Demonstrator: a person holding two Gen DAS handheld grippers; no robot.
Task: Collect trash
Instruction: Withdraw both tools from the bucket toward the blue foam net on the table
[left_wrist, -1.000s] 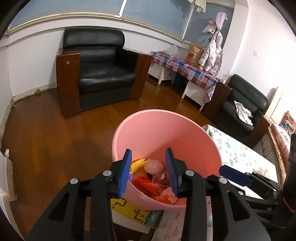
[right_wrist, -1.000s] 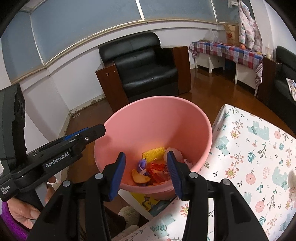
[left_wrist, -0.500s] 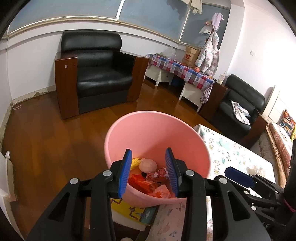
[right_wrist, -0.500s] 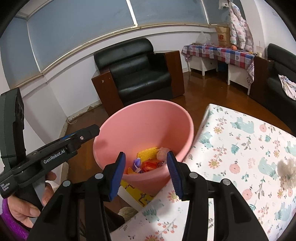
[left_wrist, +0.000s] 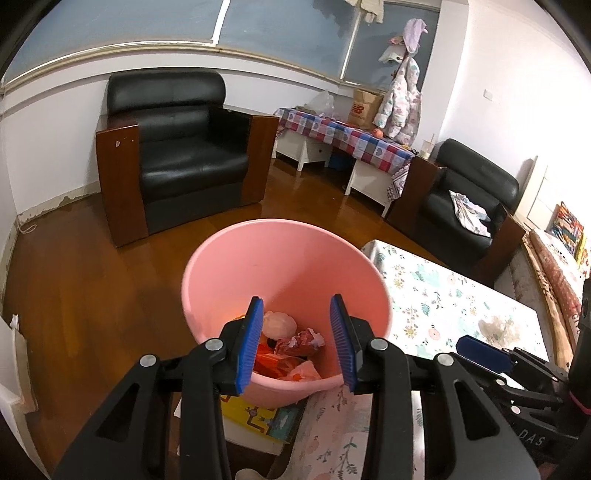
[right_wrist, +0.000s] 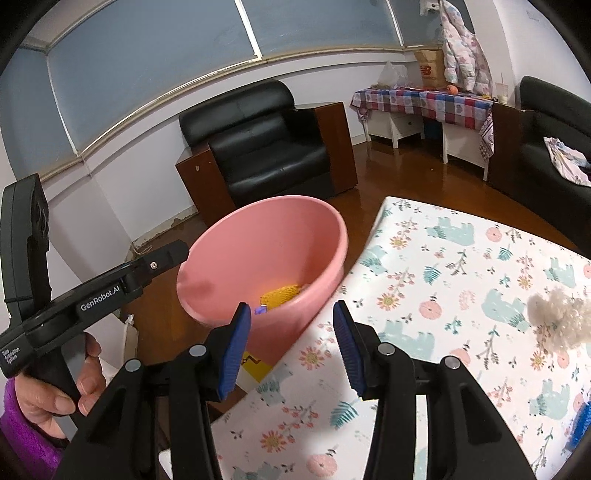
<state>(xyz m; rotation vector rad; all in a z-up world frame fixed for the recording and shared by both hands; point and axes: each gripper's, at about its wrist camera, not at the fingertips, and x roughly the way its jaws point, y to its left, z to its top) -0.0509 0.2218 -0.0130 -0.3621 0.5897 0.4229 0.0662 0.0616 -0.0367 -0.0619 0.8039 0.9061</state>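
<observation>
A pink trash bin (left_wrist: 280, 258) stands on the floor at the table's left end; it also shows in the right wrist view (right_wrist: 273, 240). It holds red wrappers (left_wrist: 291, 350), a pale wad (left_wrist: 279, 323) and a yellow sponge-like piece (right_wrist: 280, 295). My left gripper (left_wrist: 297, 343) is open and empty, above the bin's near rim. My right gripper (right_wrist: 290, 345) is open and empty, over the table edge beside the bin. A tuft of beige fluff (right_wrist: 557, 317) lies on the floral tablecloth (right_wrist: 443, 295) at the right.
A yellow picture book (left_wrist: 258, 417) lies under the bin's near side. A black armchair (left_wrist: 177, 155) stands behind on the wood floor. A checkered side table (left_wrist: 347, 136) and a second black chair (left_wrist: 469, 192) are at the back right.
Both grippers have pulled back and up from the bin, which now looks smaller and farther. The right gripper has swung right over the table, bringing the fluff into view.
</observation>
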